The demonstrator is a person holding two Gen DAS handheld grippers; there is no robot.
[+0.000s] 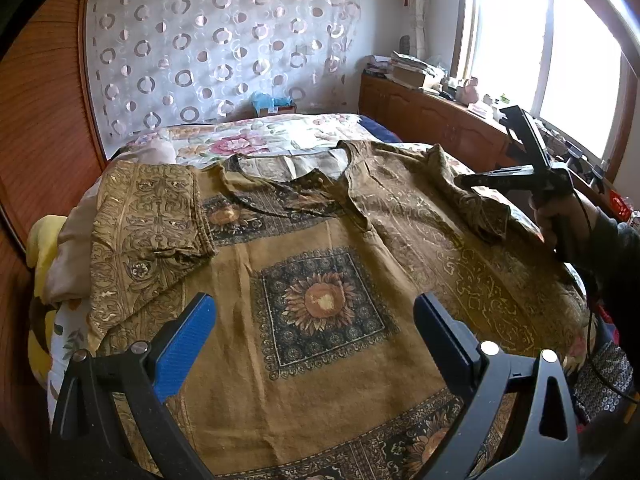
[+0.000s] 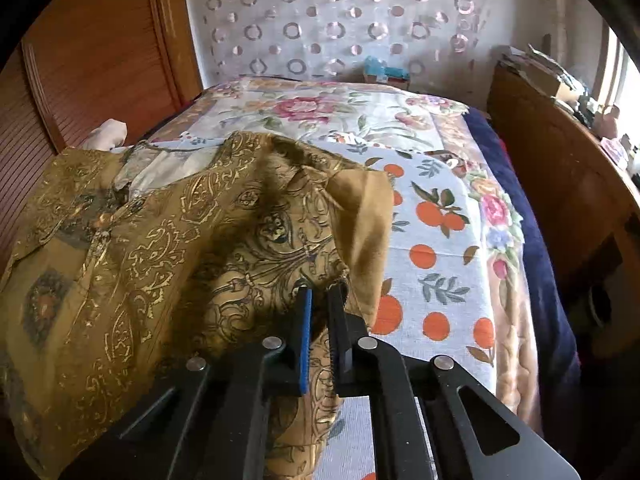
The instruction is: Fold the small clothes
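Bedroom light from a window falls on a bed with a floral bedspread [image 2: 436, 240], and spread across it lies the task's thing, a mustard-brown patterned top [image 1: 320, 304]. It sits directly ahead of and beneath the left gripper [image 1: 316, 332], whose blue-padded jaws stand wide apart and hold nothing, hovering over the sunflower panel. The top's left sleeve [image 1: 148, 224] is already folded inward, lying ahead and to the left of that claw. The right sleeve [image 2: 280, 224] is bunched and lifted, pinched between the nearly closed jaws of the right gripper [image 2: 322, 328].

The likely trouble is that the pinch takes only a thin edge of cloth, so the sleeve may slip out mid-swing and fall crumpled. With nothing pinning the body, pulling the sleeve across could also drag the whole top sideways and undo the left fold.

Only the left wrist view shows the whole garment, the finished left fold and the neckline [image 1: 288, 184]. Only the right wrist view shows the grip itself and the bare orange-print bedspread to the right of the claw.
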